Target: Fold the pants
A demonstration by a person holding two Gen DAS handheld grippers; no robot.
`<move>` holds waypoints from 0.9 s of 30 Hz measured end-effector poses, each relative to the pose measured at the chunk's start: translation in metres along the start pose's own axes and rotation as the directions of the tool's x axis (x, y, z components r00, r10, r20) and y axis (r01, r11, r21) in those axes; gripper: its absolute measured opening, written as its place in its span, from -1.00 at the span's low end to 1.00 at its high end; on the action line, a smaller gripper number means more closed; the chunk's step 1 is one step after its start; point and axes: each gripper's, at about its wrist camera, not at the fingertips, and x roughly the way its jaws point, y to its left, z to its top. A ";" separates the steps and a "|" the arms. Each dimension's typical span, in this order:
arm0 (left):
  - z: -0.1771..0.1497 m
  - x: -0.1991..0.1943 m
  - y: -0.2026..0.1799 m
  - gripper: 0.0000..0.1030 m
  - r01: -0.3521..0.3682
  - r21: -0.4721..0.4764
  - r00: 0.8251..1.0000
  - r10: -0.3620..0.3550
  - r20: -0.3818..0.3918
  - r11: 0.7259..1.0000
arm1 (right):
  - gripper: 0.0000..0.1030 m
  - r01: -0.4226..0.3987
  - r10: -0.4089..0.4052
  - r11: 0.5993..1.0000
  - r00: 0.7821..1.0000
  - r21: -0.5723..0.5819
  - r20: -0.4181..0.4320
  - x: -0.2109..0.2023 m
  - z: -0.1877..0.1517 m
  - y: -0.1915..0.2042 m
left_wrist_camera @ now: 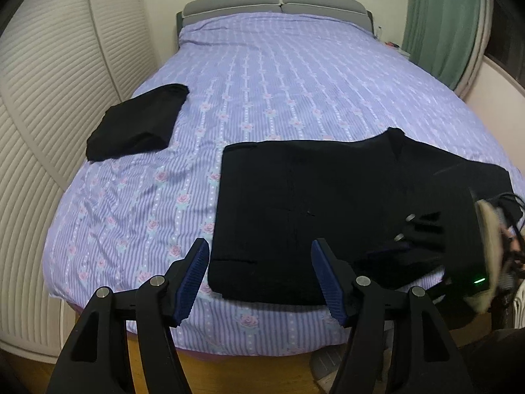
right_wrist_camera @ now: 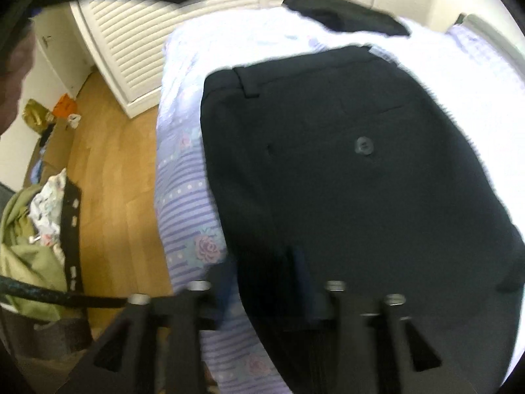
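Black pants (left_wrist_camera: 295,210) lie spread on the purple striped bedsheet (left_wrist_camera: 262,82) near the bed's front edge, waistband to the left. My left gripper (left_wrist_camera: 259,279) hovers above the front edge of the pants, open and empty. My right gripper (right_wrist_camera: 265,282) is low over the pants (right_wrist_camera: 344,180), near their front edge. Its fingers look spread, and motion blur hides whether cloth lies between them. The right gripper also shows in the left wrist view (left_wrist_camera: 410,233), over the right part of the pants. A back-pocket button (right_wrist_camera: 364,146) faces up.
A second black garment (left_wrist_camera: 137,124), folded, lies at the bed's left side; it also shows in the right wrist view (right_wrist_camera: 344,14). Louvred closet doors (left_wrist_camera: 49,131) stand left of the bed. A wooden floor (right_wrist_camera: 108,164) and a pile of clothes (right_wrist_camera: 32,236) lie beside the bed.
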 end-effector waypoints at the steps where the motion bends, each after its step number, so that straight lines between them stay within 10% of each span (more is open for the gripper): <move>1: 0.001 -0.001 -0.004 0.24 0.001 0.007 1.000 -0.001 0.002 1.000 | 0.01 0.017 -0.017 1.000 1.000 0.021 0.016 -0.009 -0.002 0.000; 8: 0.014 -0.003 -0.051 0.33 0.030 0.017 0.999 -0.030 0.038 0.999 | 0.01 0.165 -0.192 0.942 0.979 0.293 0.068 -0.094 -0.044 -0.014; 21: 0.073 0.057 -0.188 0.35 0.105 0.184 0.990 -0.121 0.078 0.977 | 0.01 0.460 -0.480 0.583 0.860 0.670 -0.173 -0.178 -0.188 -0.123; 27: 0.112 0.091 -0.247 0.35 0.093 0.248 0.986 -0.124 0.113 0.964 | 0.01 0.421 -0.464 0.577 0.874 0.700 -0.144 -0.207 -0.241 -0.196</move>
